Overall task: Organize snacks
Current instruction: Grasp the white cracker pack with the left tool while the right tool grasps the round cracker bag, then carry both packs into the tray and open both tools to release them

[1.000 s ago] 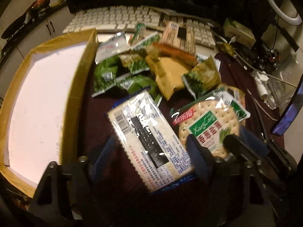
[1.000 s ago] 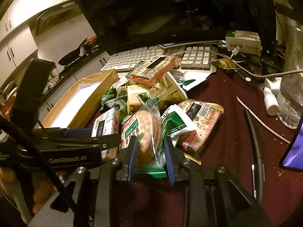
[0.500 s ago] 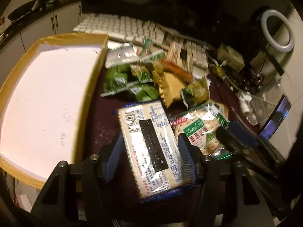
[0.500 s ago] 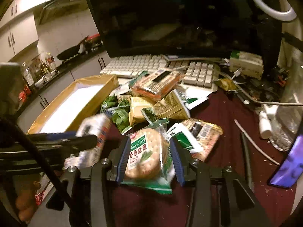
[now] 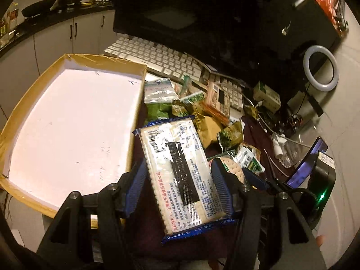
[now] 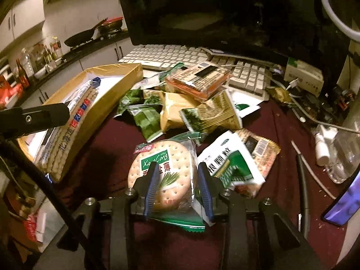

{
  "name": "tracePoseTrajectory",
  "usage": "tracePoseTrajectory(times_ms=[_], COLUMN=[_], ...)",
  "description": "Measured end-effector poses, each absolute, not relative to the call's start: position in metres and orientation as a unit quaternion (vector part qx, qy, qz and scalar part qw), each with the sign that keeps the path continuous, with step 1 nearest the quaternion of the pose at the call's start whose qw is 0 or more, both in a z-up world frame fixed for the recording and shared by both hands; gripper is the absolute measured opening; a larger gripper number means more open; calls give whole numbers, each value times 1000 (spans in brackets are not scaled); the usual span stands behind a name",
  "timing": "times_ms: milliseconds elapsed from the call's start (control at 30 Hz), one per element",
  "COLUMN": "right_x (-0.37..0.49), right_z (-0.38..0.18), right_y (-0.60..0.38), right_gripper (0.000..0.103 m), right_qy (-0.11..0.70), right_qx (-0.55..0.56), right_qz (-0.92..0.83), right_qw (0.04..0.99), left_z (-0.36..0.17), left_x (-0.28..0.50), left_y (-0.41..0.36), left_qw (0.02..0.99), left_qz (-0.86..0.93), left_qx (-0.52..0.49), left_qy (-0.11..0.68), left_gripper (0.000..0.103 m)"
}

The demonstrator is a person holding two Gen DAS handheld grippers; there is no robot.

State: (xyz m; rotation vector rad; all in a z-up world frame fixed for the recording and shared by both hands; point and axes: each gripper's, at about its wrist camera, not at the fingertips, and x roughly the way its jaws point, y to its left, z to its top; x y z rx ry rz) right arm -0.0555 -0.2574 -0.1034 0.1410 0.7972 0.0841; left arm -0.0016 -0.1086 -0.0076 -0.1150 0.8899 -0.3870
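Observation:
My left gripper (image 5: 178, 176) is shut on a blue-edged pack of square crackers (image 5: 177, 168) and holds it in the air beside the right rim of the cardboard box (image 5: 132, 121). The pack also shows in the right wrist view (image 6: 69, 121), over the box (image 6: 108, 103). My right gripper (image 6: 177, 175) is shut on a green pack of round scallion crackers (image 6: 163, 168), lifted a little above the maroon cloth. A pile of snack packs (image 6: 186, 105) lies between the box and the keyboard.
A white keyboard (image 6: 180, 56) and a dark monitor (image 6: 225, 11) stand behind the pile. A ring light (image 5: 320, 68), cables, a small white bottle (image 6: 321, 146) and a phone (image 6: 344, 200) crowd the right side. A green-white pack (image 6: 234, 162) lies next to my right gripper.
Both grippers have risen with their packs. The left one has carried the square crackers left, up to the box's rim. The right one has lifted the round crackers off the pile.

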Motion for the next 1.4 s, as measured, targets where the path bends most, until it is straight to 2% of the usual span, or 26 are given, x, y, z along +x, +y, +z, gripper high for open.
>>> tracePoseTrajectory(times_ms=[33,67,100,133,267,467,600,867,1000,1400], right_x=[-54,-51,-51,-51,-45,-44,-51,-66,-53,18], right_z=[-104,-107,-107,-106,-111,-116,-112,-69,-56,-62], right_y=[-257,-254,-251,-246,-218,-214,-216,-212,-186,-92], right_gripper=[43,62,77,78,78,75,75,75,75,75], right_qy=[392,401,401,400,412,409,396,306,299,320], right_qx=[76,82,85,81,15,3,20,72,77,5], right_qz=[46,55,63,66,34,16,27,88,142,226], right_qw=[916,911,910,911,911,913,918,945,940,920], left_z=[-8,-5,-4,-2,5,8,6,14,16,-30], left_x=[-1,-1,-1,-2,-7,-13,-10,-7,2,36], left_y=[-109,-105,-102,-99,-91,-76,-69,-35,-6,37], left_qw=[885,886,886,885,890,893,893,902,909,897], left_qz=[-182,-180,-180,-183,-185,-188,-184,-160,-124,-42], left_qx=[-56,-61,-69,-76,-82,-94,-101,-124,-131,-83], left_qy=[424,422,421,420,409,398,397,382,375,432], left_gripper=[60,60,60,60,60,59,59,59,59,59])
